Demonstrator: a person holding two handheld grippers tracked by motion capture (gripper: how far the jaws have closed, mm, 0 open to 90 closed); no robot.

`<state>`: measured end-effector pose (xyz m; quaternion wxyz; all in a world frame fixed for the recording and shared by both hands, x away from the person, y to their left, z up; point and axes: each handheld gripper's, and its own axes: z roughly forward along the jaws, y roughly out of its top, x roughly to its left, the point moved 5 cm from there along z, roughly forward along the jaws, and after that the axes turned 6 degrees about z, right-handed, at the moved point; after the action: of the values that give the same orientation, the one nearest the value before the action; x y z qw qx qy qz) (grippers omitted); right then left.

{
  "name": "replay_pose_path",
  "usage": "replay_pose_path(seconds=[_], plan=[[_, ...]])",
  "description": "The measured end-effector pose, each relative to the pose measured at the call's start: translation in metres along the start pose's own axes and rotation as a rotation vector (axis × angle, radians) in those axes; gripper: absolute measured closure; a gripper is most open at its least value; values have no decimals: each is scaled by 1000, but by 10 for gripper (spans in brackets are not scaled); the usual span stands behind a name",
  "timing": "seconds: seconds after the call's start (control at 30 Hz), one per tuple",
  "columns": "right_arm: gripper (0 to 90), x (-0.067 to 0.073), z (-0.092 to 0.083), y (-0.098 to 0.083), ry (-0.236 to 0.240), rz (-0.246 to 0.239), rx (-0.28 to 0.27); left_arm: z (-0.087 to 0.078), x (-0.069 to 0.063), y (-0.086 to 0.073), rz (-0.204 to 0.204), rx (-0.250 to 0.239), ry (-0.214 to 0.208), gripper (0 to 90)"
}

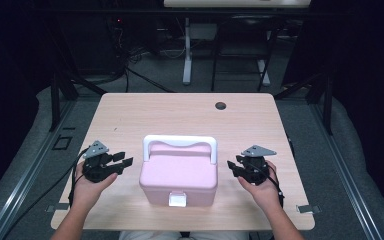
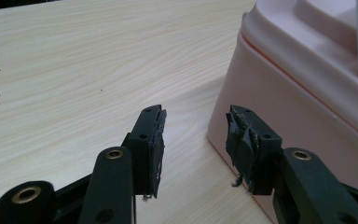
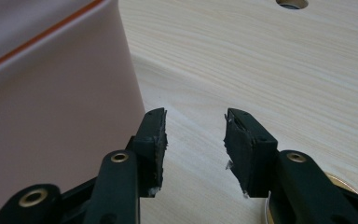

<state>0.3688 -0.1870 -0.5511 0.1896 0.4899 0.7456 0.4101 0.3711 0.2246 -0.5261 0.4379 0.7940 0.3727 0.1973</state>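
Note:
A pink lidded box (image 1: 178, 175) with a white handle (image 1: 180, 141) and a white front latch (image 1: 177, 200) stands on the wooden table (image 1: 180, 115), near its front middle. My left gripper (image 1: 126, 158) is held just left of the box, pointing at its side, open with nothing between its jaws. In the left gripper view the gripper (image 2: 196, 126) hovers over bare wood beside the box's corner (image 2: 298, 107). My right gripper (image 1: 231, 168) is just right of the box, open and empty. In the right gripper view the gripper (image 3: 195, 126) sits beside the box wall (image 3: 51, 102).
A round cable hole (image 1: 220, 105) lies in the table's far right part. Bare wood stretches behind and to both sides of the box. Beyond the table's far edge stand dark frames, cables and a white table leg (image 1: 187, 50).

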Motion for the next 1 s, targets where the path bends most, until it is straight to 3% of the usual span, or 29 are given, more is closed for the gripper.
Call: replay_pose_path(seconds=[0.13,0.23,0.47,0.6,0.8,1.0], plan=[[564,1,-5,0,2,-25,48,-3,-1,7,5,-6,-4,556],[552,1,-9,-1,0,-28,50,-4,-3,12,7,-12,-11,555],[539,7,-20,5,21,7,27,-5,-11,13,14,-13,-62,555],[534,15,-27,11,28,-19,15,-12,-13,19,33,-19,-73,549],[525,22,-34,16,58,-30,6,-23,-16,27,21,-38,-100,517],[523,24,-38,19,69,-32,-2,-28,-17,30,15,-37,-97,514]])
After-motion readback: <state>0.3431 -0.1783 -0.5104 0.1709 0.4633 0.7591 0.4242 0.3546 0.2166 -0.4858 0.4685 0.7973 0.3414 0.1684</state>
